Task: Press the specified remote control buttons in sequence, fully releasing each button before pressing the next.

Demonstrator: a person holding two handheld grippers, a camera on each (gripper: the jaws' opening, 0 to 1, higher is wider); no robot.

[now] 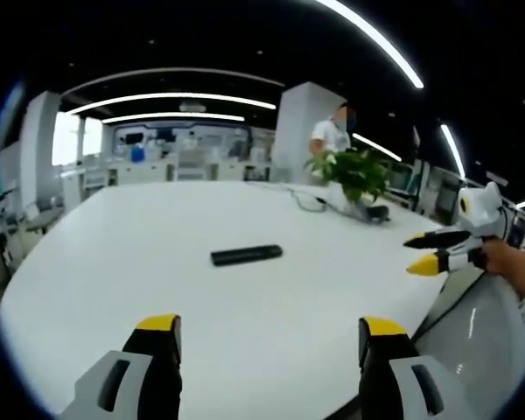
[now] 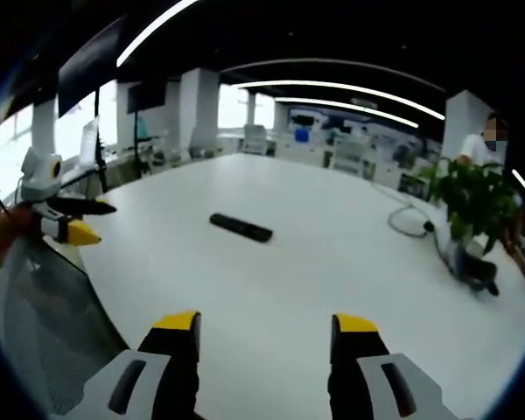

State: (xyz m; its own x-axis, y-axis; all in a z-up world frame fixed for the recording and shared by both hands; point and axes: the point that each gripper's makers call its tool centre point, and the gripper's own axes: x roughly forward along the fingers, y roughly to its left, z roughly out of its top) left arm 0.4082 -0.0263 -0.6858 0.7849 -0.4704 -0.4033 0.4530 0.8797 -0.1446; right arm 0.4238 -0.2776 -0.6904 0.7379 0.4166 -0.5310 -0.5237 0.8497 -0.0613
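A black remote control (image 1: 246, 255) (image 2: 241, 227) lies flat near the middle of the white table (image 1: 140, 262) (image 2: 332, 280). My left gripper (image 1: 271, 337) is open over the table's near edge, well short of the remote, with nothing between its yellow-tipped jaws. It also comes into the right gripper view from the left (image 2: 94, 220). My right gripper (image 2: 267, 328) is open too, hanging above the table short of the remote and holding nothing. It enters the left gripper view from the right (image 1: 416, 252), held by a hand (image 1: 516, 267), jaws apart.
A potted green plant (image 1: 359, 175) (image 2: 472, 197) stands at the table's far side, with a cable (image 1: 311, 199) (image 2: 407, 219) lying beside it. A person (image 1: 332, 131) (image 2: 477, 144) stands behind the plant. Desks and pillars fill the room beyond.
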